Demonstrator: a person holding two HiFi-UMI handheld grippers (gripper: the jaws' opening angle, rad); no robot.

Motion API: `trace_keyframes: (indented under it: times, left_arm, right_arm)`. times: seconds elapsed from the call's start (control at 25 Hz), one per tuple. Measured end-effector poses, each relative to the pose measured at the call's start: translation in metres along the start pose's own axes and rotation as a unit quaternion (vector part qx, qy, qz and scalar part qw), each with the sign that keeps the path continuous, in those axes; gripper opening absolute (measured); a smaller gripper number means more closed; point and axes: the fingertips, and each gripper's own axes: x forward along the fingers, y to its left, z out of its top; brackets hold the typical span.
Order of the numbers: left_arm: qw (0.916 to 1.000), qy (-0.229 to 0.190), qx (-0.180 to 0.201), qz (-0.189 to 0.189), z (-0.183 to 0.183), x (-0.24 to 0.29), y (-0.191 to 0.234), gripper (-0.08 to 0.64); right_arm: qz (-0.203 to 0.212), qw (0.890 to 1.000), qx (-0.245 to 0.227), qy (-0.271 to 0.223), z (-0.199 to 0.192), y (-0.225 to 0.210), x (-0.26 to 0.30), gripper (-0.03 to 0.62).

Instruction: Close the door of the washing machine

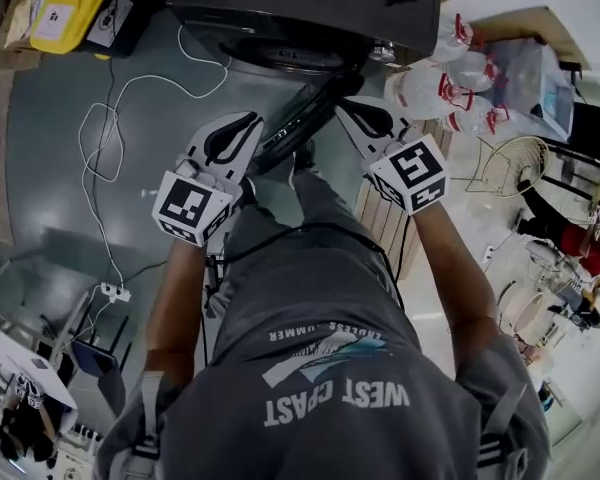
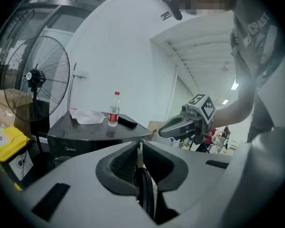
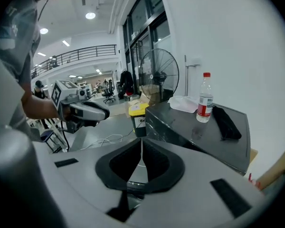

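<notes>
Flanking door (image 1: 292, 126) — left gripper (image 1: 248, 122), right gripper (image 1: 346, 109)

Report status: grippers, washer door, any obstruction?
Left gripper and right gripper shut, empty. Dark round washing machine door open, edge-on between them. White floor cable lies left, apart from door.

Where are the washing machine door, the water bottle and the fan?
washing machine door (image 1: 302, 118), head view, on its dark edge.
water bottle (image 3: 205, 103), right gripper view, on its label.
fan (image 2: 34, 76), left gripper view, on its hub.
</notes>
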Motion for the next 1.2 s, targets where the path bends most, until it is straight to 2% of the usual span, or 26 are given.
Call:
trace_keyframes:
  times: [0.36, 0.68, 0.88, 1.2]
  left_arm:
    - [0.9983, 0.057, 0.003, -0.016, -0.062, 0.044, -0.004, 0.058]
    - [0.9929, 0.115, 0.004, -0.032, -0.118, 0.074, -0.015, 0.134]
    - [0.9881, 0.150, 0.008, -0.030, -0.154, 0.081, -0.016, 0.181]
    - [0.9790, 0.202, 0.007, -0.025, -0.201, 0.092, -0.016, 0.258]
  right_arm:
    - [0.073, 0.992, -0.068, 0.073, -0.046, -0.006, 0.043, 0.061]
    - [0.140, 0.970, -0.148, 0.133, -0.097, 0.002, 0.068, 0.126]
    - [0.178, 0.949, -0.200, 0.167, -0.126, 0.008, 0.080, 0.179]
    - [0.237, 0.899, -0.292, 0.224, -0.172, 0.010, 0.094, 0.229]
